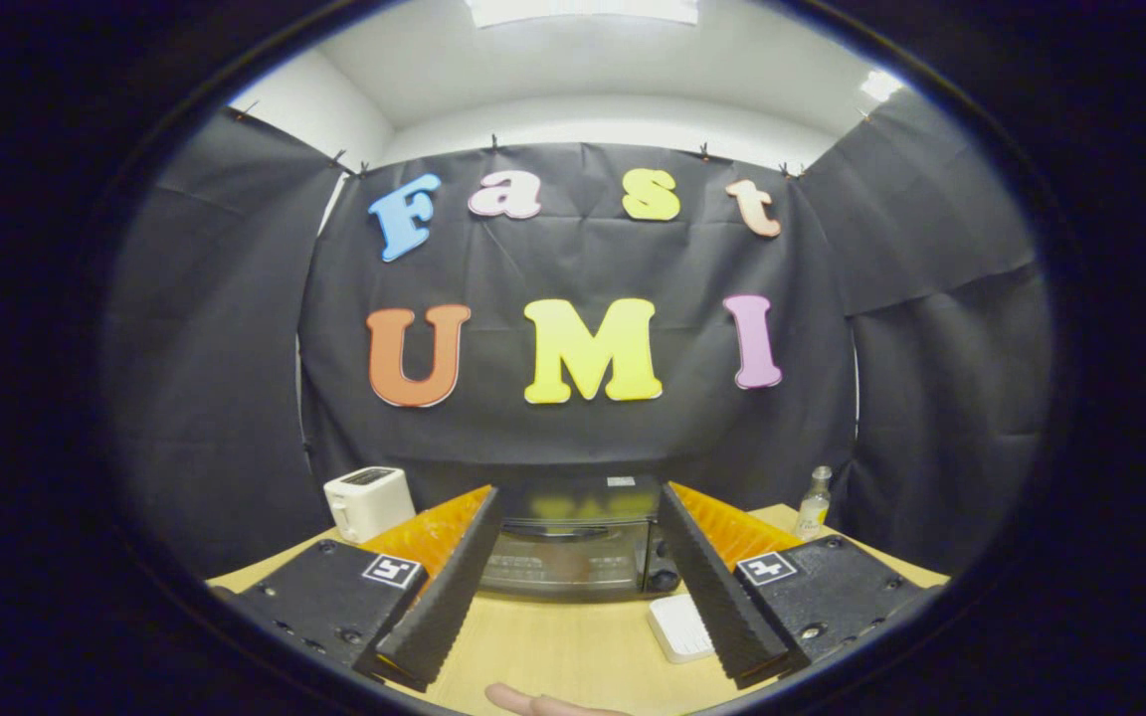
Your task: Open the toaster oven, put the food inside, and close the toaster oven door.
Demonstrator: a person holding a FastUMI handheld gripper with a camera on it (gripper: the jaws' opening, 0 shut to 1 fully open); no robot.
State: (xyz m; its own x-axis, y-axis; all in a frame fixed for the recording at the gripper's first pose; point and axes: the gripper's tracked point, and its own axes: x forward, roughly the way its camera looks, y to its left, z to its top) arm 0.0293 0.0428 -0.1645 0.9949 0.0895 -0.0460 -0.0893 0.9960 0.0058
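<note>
Black cloth is backing the tabletop (573,646), where a dark toaster oven (578,537), door closed, is sitting at the far edge; gripper (578,517) fingers are spread wide, holding nothing.

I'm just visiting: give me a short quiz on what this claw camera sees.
1. True or false: the toaster oven door is open.
2. What stands on the table beside the oven, past the white pop-up toaster's opposite side? A) bottle B) kettle
3. The claw fingers are spread ___.

Key: 1 false, it looks closed. 2 A, the bottle. 3 apart, gripping nothing; the oven lies beyond them.
</note>
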